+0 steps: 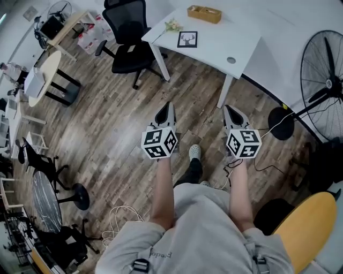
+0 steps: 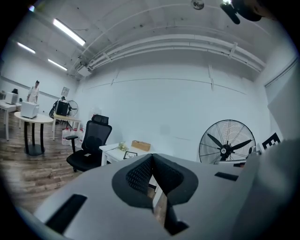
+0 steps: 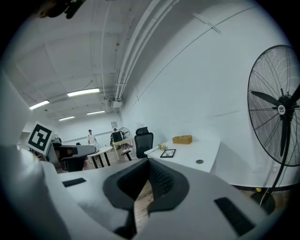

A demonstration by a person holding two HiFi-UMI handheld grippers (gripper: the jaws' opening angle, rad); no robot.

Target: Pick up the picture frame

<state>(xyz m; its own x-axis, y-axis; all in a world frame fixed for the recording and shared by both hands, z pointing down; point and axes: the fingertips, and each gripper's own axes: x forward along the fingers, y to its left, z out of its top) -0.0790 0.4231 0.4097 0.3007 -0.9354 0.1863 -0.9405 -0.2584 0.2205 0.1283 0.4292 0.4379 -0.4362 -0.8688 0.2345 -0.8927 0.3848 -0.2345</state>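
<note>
The picture frame (image 1: 187,39), black-edged with a deer print, lies flat on the white desk (image 1: 236,37) at the top of the head view. It also shows small in the left gripper view (image 2: 130,154) and the right gripper view (image 3: 168,153). My left gripper (image 1: 168,105) and right gripper (image 1: 229,108) are held side by side over the wooden floor, well short of the desk and pointing toward it. Both are shut with nothing between the jaws.
A wooden box (image 1: 204,14) and a small flower sprig (image 1: 171,25) share the desk. A black office chair (image 1: 128,40) stands left of it, a large floor fan (image 1: 324,80) to the right. Cables (image 1: 268,131) trail across the floor.
</note>
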